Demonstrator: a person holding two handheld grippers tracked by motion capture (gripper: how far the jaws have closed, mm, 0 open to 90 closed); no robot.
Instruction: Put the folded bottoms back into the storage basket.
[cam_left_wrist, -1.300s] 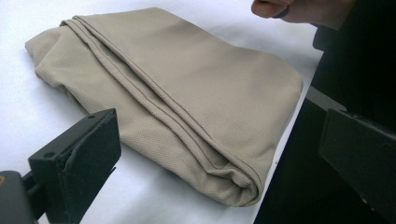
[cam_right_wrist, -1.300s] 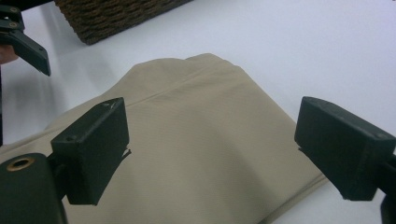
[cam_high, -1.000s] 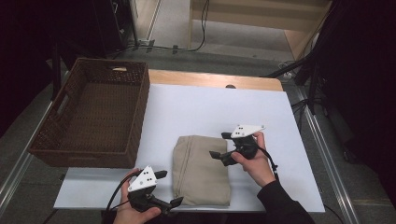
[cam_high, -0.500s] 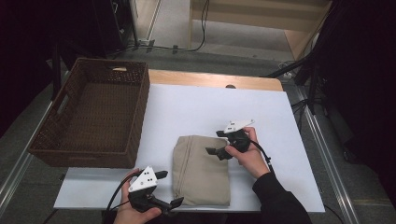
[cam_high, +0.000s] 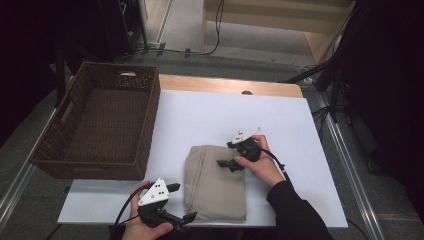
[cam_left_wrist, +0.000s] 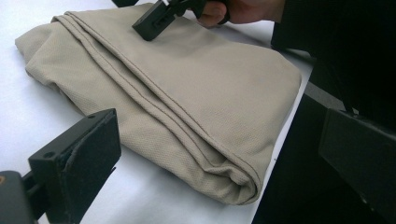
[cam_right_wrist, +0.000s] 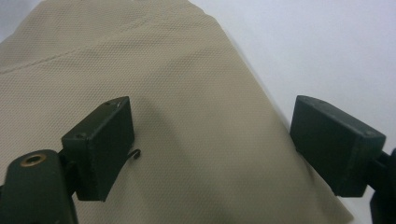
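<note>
High view: a folded beige cloth (cam_high: 215, 185) lies on the white table top (cam_high: 200, 120), near the near edge and a little right of the middle.
Cloth: folded into a flat oblong, with stitched seams running along its left side; its near end reaches almost to the table's near edge.
Basket: an empty brown wicker basket (cam_high: 100, 125) stands at the left of the table, well apart from the cloth.
Right gripper (cam_high: 230, 162): held in the person's right hand (cam_high: 260, 167) over the far right corner of the cloth, jaws pointing left and down.
Right jaws: standing wide; in the right gripper view one jaw is over the cloth (cam_right_wrist: 163, 116) and the other over its right edge, with nothing pinched between them.
Left gripper (cam_high: 182, 202): held in the left hand (cam_high: 145, 230) at the near edge of the table, just left of the cloth's near left corner.
Left jaws: spread wide; in the left gripper view the cloth's (cam_left_wrist: 187, 93) near folded corner lies between them, not gripped.
</note>
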